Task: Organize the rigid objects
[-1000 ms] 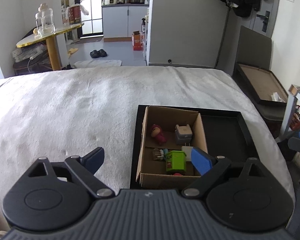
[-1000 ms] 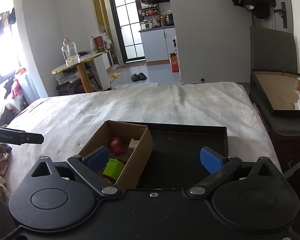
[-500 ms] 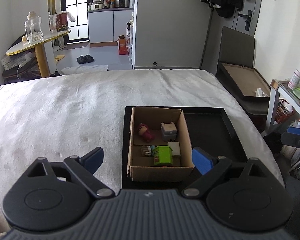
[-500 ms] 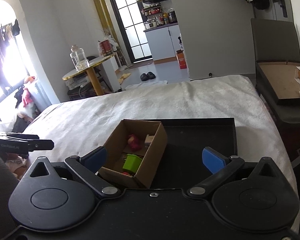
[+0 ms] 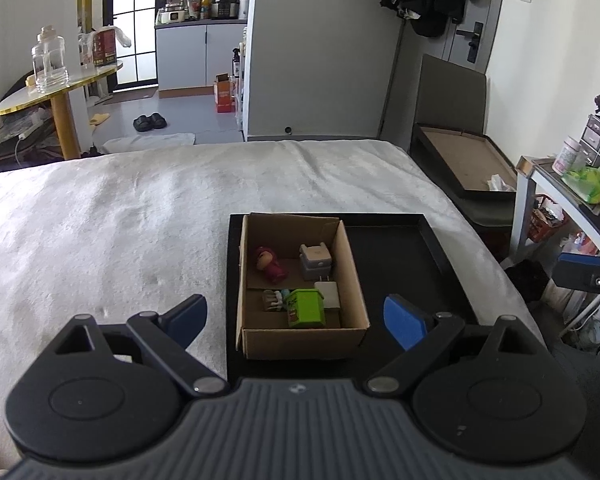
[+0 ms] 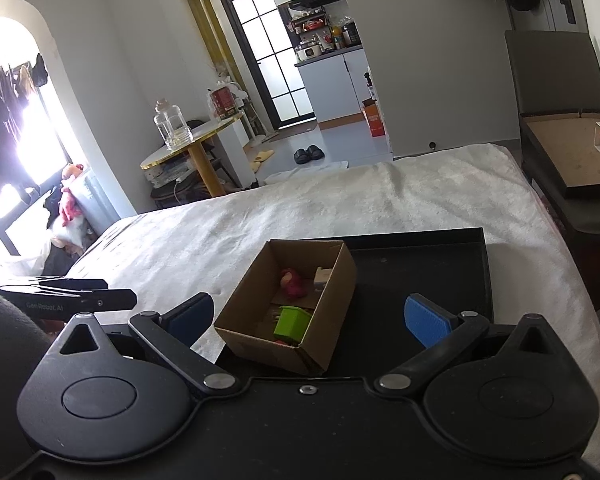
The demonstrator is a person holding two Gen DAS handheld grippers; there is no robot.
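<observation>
Tray room: the cardboard box [image 5: 300, 280] fills the left half of the black tray [image 5: 396, 264], which lies on the bed [image 5: 120, 220]; the tray's right half is bare.
Box contents, counted: one red figurine [image 5: 270, 265], one grey block-shaped item [image 5: 315, 261], one white charger plug [image 5: 327, 294], one green toy bin [image 5: 306, 307], one small figure [image 5: 275, 300] (too small to identify).
Left gripper [image 5: 296, 314]: fingers spread wide, holding nothing, box between them.
Right gripper [image 6: 306, 316]: fingers wide apart, empty.
Hidden: from the right wrist, the box's near wall covers part of its contents.
</observation>
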